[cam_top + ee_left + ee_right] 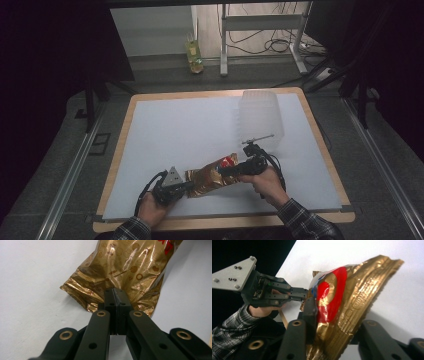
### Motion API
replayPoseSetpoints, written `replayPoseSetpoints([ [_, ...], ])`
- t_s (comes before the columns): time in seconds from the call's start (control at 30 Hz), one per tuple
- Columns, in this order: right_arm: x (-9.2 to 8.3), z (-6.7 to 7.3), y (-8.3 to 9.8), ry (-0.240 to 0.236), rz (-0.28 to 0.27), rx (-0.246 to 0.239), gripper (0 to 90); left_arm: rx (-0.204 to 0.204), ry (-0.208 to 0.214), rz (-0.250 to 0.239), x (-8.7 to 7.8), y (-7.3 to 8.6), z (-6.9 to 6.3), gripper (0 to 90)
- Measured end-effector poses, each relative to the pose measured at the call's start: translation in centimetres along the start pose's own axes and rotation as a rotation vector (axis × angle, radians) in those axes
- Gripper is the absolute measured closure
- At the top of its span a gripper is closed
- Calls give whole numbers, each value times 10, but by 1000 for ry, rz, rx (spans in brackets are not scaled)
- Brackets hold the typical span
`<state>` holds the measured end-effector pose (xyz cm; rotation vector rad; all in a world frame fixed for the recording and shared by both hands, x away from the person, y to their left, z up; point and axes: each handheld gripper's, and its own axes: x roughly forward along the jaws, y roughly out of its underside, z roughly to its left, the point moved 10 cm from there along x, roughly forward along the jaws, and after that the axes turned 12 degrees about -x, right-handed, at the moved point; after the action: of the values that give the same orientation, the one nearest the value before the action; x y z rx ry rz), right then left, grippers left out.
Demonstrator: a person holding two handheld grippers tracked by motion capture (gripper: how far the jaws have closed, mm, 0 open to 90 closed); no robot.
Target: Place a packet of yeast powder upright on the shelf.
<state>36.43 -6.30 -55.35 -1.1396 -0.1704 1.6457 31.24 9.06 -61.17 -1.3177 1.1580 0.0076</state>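
You are reaching in from the bottom edge of the high view with both forearms in plaid sleeves. Your left gripper is sitting low and left of centre, its jaws pressed together on the crimped bottom seam of the gold snack bag. Your right gripper is coming in from the right at the lower centre, pointing left, and its jaws are clamped on the bag's other end, near the red patch.

The bag is lying stretched between the two grippers in the lower middle of the white table, tilted up toward the right. It is shiny and wrinkled, printed with small biscuit shapes.

A translucent ribbed plastic container is standing in the upper right of the table; you cannot tell what it holds.
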Motion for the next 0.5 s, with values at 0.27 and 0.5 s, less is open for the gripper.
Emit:
replayPoseSetpoints([
  [0.27, -9, 8, -6, -1, -7, -100, 766, 68, -31, -48, -14, -13, -2, 825],
  [0.5, -21, 14, -14, 42, -2, -189, 769, 33, -20, -93, -20, -17, 2, 695],
])
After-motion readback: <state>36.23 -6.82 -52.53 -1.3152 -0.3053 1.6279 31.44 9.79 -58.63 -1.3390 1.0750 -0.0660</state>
